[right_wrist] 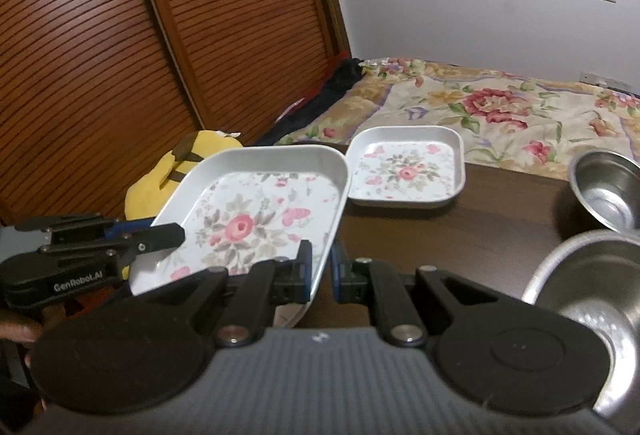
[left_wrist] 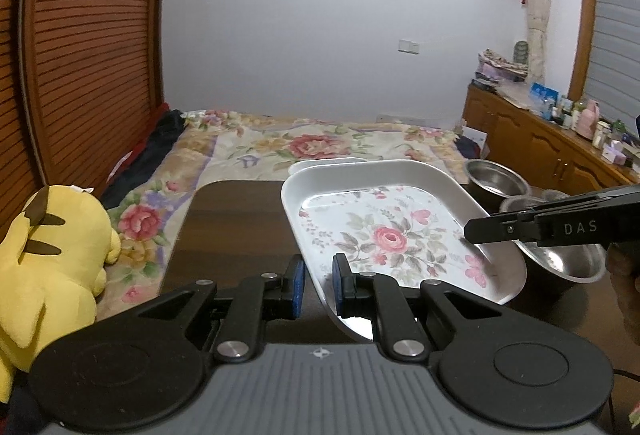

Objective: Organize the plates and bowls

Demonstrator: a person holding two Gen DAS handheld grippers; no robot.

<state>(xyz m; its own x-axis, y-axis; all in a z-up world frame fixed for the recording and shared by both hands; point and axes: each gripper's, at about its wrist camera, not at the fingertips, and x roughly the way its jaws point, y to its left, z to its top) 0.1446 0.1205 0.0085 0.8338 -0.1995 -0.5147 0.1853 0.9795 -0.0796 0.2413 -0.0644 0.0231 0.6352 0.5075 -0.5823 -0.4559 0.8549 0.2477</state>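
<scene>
From the left wrist view, the left tongs (left_wrist: 319,285) pinch the near left rim of the large floral plate (left_wrist: 396,231), which is held above the dark counter (left_wrist: 236,223) and tilted, its long axis running from the near left corner away toward the far right. The right tongs (left_wrist: 472,231) come in from the right and clamp the plate's right rim. Behind them sit two steel bowls (left_wrist: 496,179), and a yellow plush toy (left_wrist: 52,263) lies at the left on the bed (left_wrist: 280,143). From the right wrist view, the right tongs (right_wrist: 321,271) grip the plate's (right_wrist: 256,219) right edge, while the left tongs (right_wrist: 176,235) hold its left rim. A smaller floral plate (right_wrist: 406,167) rests flat on the counter (right_wrist: 460,231) just beyond, with steel bowls (right_wrist: 608,191) at the right.
</scene>
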